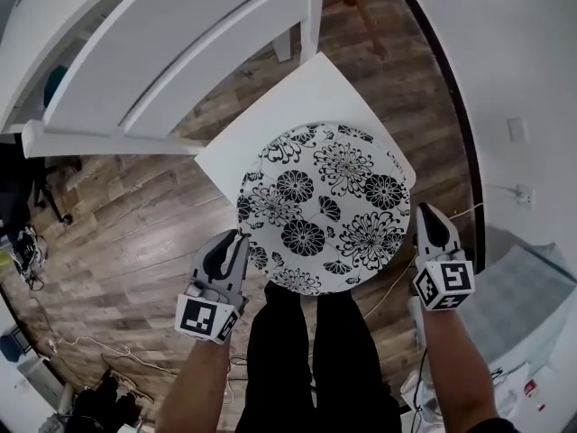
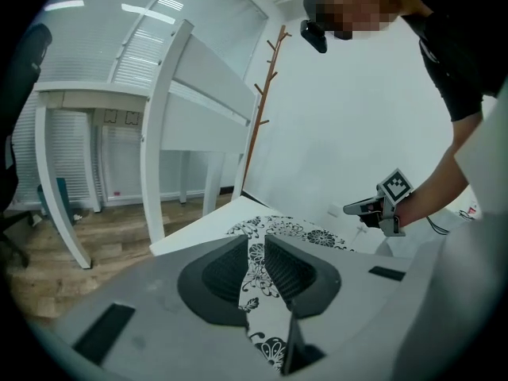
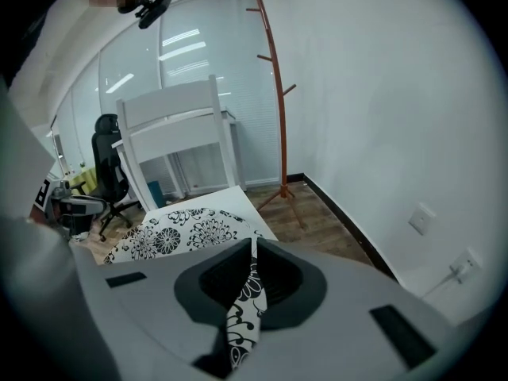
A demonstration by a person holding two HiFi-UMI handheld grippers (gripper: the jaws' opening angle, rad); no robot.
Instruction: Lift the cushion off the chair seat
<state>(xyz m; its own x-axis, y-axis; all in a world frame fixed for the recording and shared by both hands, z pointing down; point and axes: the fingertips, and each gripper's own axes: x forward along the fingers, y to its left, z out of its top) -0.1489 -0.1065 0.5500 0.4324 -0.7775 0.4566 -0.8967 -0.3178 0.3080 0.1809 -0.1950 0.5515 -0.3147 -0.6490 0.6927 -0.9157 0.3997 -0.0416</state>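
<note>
A round cushion [image 1: 320, 206] with black flowers on white lies on the white chair seat [image 1: 270, 124]. My left gripper [image 1: 239, 237] grips its near left edge; in the left gripper view [image 2: 255, 252] the patterned fabric [image 2: 255, 280] fills the narrow gap between the pads. At the cushion's right edge my right gripper [image 1: 422, 210] is shut on it; in the right gripper view [image 3: 254, 272] a thin strip of cushion [image 3: 242, 324] is pinched between the pads. Each gripper view also shows the other gripper across the cushion [image 2: 361, 207] [image 3: 79, 205].
The chair's white slatted back [image 1: 180, 52] rises at the far side. A wooden coat rack [image 3: 278, 94] stands by the white wall, and a black office chair [image 3: 107, 173] by the windows. The person's dark legs [image 1: 306, 359] are right at the chair front. Cables lie on the wood floor [image 1: 81, 341].
</note>
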